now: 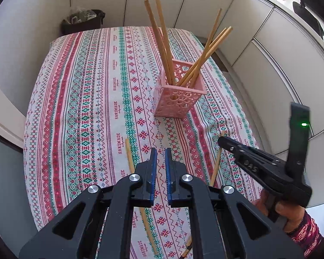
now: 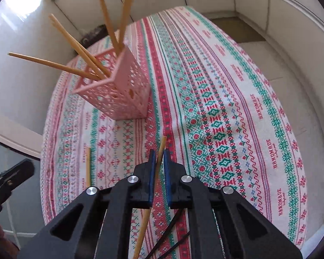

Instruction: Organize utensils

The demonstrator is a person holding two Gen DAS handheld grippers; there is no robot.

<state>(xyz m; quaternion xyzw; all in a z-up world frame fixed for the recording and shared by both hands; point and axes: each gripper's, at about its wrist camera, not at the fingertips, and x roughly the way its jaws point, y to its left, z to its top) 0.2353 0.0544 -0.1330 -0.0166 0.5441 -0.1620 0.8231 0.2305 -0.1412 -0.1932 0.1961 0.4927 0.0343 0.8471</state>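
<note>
A pink openwork holder stands on the patterned tablecloth with several wooden chopsticks leaning out of it. My right gripper is shut on one chopstick, which runs between its blue pads and sticks out past the tips. In the left wrist view that gripper sits at the right, a hand on its handle, the chopstick hanging below it. My left gripper is shut with nothing in it, above a loose chopstick lying on the cloth.
The loose chopstick lies left of my right gripper, near the left gripper's black tip. White cabinet doors surround the table, and a dark bin stands behind its far edge. Black cables lie under my right gripper.
</note>
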